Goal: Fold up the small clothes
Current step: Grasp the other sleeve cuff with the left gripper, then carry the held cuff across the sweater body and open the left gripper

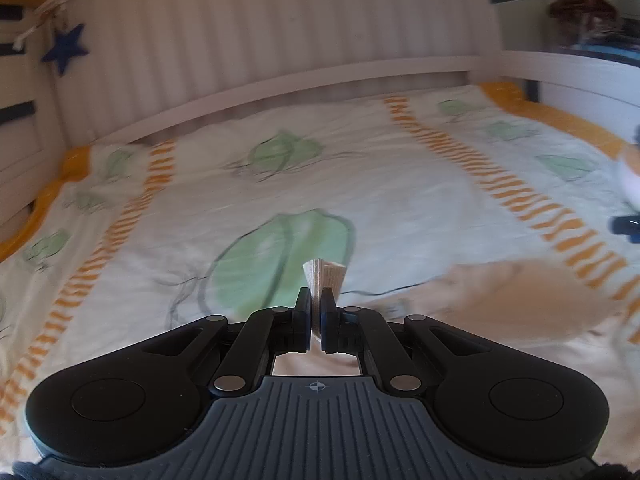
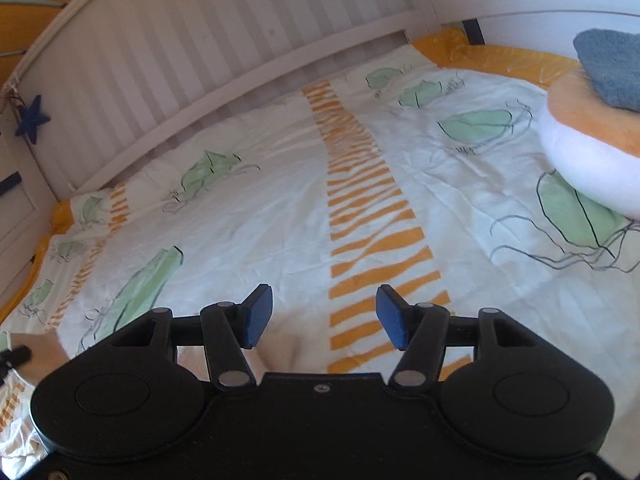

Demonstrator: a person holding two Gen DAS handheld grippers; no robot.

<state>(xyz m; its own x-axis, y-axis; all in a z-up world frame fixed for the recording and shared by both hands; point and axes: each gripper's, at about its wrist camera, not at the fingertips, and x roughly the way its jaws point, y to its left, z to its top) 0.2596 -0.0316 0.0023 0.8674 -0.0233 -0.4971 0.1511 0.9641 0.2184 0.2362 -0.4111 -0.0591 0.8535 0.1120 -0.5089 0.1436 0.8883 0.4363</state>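
Beige garment (image 1: 325, 276) edge is pinched in the left hand-held gripper (image 1: 316, 300); right hand-held gripper (image 2: 324, 314) gapes above bare bedsheet (image 2: 280, 208).

My left gripper (image 1: 316, 312): black linkage arms, silver pivot pins, ribbed grey base, crosshair mark. My right gripper (image 2: 324, 316): black body, ribbed blue pads (image 2: 258, 316).

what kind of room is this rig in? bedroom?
Most likely a child's bedroom: the work surface is a bed with a leaf-print duvet cover, enclosed by a white slatted bed rail with a blue felt star hanging on it, and a plush toy lying on the cover.
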